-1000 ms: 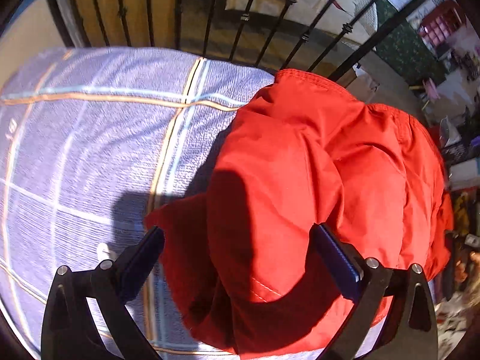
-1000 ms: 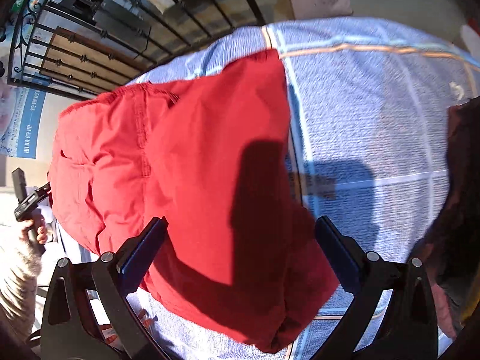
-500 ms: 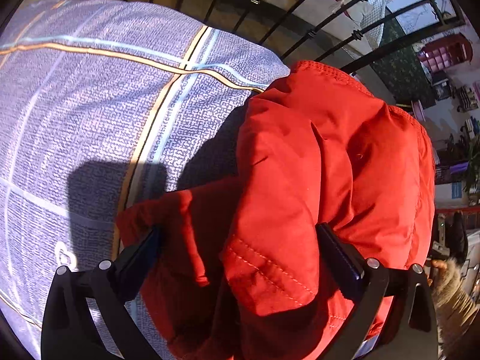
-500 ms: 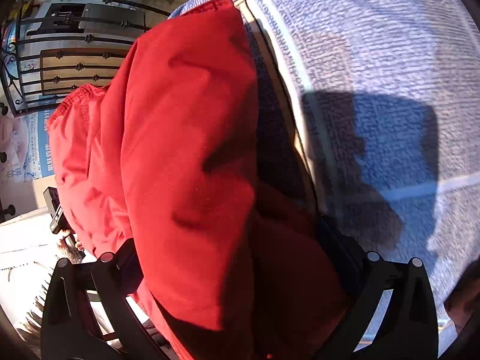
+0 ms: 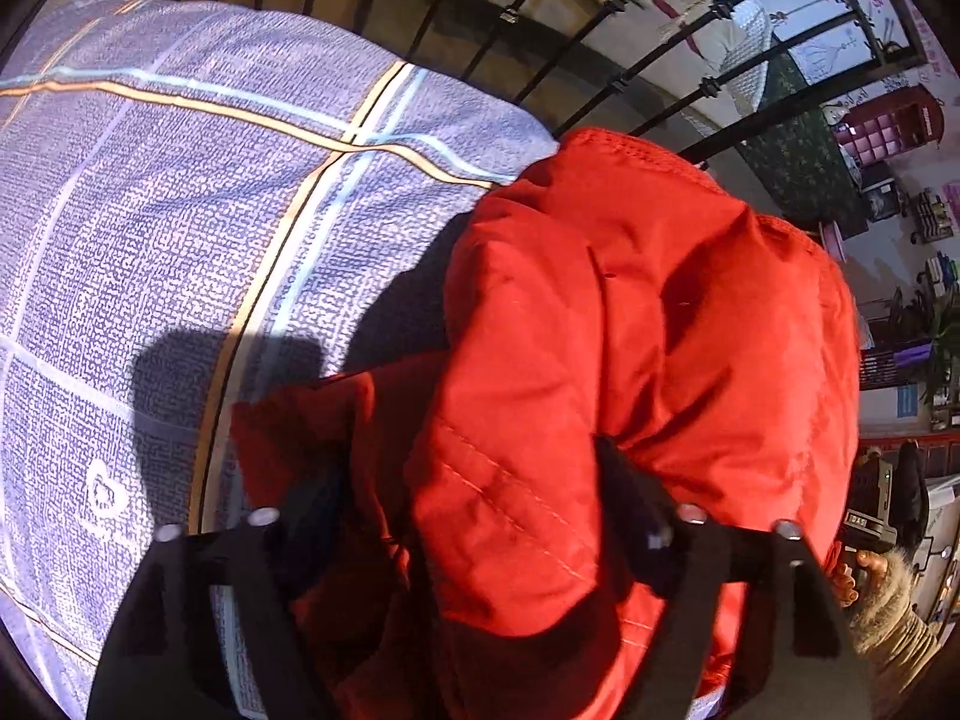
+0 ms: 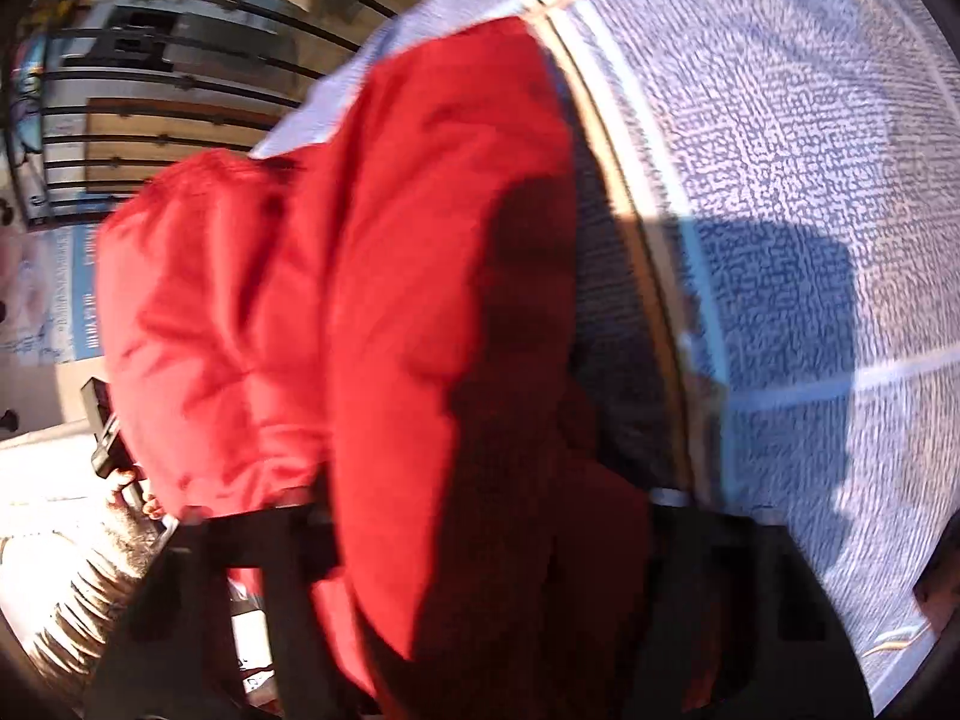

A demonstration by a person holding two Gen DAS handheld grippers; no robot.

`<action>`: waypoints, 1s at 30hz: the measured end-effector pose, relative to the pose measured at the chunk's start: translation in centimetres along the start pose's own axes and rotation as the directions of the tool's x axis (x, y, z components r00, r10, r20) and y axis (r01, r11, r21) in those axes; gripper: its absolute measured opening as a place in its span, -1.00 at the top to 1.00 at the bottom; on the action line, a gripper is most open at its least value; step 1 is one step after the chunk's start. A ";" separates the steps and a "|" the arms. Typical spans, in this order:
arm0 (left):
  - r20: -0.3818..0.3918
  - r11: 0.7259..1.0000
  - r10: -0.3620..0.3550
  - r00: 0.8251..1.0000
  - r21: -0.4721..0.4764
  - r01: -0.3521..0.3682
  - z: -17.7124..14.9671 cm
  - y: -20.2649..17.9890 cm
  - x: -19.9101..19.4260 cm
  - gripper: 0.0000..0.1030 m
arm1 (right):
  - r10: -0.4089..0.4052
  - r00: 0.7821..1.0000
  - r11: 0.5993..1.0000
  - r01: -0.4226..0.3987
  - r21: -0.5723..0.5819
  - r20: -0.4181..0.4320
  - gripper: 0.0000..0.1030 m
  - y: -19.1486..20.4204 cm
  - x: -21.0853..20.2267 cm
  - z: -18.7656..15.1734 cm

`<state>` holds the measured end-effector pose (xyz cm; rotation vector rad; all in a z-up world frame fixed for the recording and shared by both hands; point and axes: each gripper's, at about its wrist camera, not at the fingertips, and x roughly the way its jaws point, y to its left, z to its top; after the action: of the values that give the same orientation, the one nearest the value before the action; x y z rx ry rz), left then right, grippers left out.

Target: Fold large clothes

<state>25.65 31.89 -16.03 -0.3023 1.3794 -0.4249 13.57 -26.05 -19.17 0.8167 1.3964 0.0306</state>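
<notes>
A big red padded jacket (image 5: 630,312) lies bunched on a blue checked bedspread (image 5: 180,228). In the left wrist view my left gripper (image 5: 474,516) has its jaws narrowed around a thick fold of the jacket's near edge. In the right wrist view the jacket (image 6: 336,276) fills the left and middle, on the bedspread (image 6: 780,150). My right gripper (image 6: 486,534) is closed in on a thick fold of the jacket too; its fingertips are buried in the cloth.
A black iron railing (image 5: 606,6) runs behind the bed, with a room beyond it. The railing also shows at the upper left of the right wrist view (image 6: 180,78). The person's other hand (image 6: 129,480) shows at the left edge.
Both grippers have moved down onto the jacket's near edge and narrowed from wide open onto folds of it. The cloth now bulges up between the fingers.
</notes>
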 end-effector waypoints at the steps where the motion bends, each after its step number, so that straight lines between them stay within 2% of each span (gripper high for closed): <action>1: 0.004 1.000 0.002 1.000 0.012 -0.002 -0.3 -0.3 -0.4 -0.06 | 0.000 1.000 1.000 0.000 -0.005 0.008 0.21 0.3 -0.3 -0.4; 4: 0.015 0.999 0.016 1.000 0.046 -0.016 -0.9 -1.5 -1.8 0.26 | 0.027 0.999 0.999 -0.028 0.021 0.039 0.39 1.2 -1.2 -1.7; 7: 0.031 0.997 0.018 0.999 0.072 -0.020 -1.7 -2.6 -3.6 0.44 | 0.057 0.996 0.998 -0.058 0.021 0.065 0.47 2.4 -2.2 -2.9; 12: 0.094 0.996 -0.037 0.995 0.086 0.029 -2.7 -4.1 -7.8 0.59 | 0.085 0.992 0.996 -0.085 -0.002 0.093 0.53 5.1 -4.2 -5.4; 16: 0.127 0.991 -0.023 0.992 0.136 0.005 -3.6 -5.7 -10.7 0.66 | 0.098 0.989 0.994 -0.091 -0.067 0.111 0.57 8.3 -6.0 -6.8; 20: 0.177 0.989 -0.053 0.983 0.142 0.028 -3.9 -6.5 -13.4 0.70 | 0.119 0.987 0.982 -0.101 -0.157 0.107 0.58 12.2 -8.7 -8.6; 23: 0.233 0.990 -0.078 0.969 0.131 0.048 -4.8 -6.1 -16.8 0.72 | 0.148 0.985 0.967 -0.126 -0.223 0.087 0.59 15.4 -10.2 -9.3; 26: 0.308 0.989 -0.072 0.949 0.143 0.029 -6.4 -5.4 -21.8 0.72 | 0.160 0.986 0.938 -0.135 -0.320 0.053 0.59 18.5 -10.7 -9.4; 30: 0.431 0.998 -0.002 0.903 0.054 -0.023 -10.3 -1.2 -30.1 0.72 | 0.201 0.979 0.867 -0.189 -0.460 -0.023 0.59 26.8 -8.8 -8.5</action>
<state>11.36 45.05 9.22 -0.3191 0.9320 -0.3616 15.93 -6.47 2.67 0.5503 1.2069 0.4922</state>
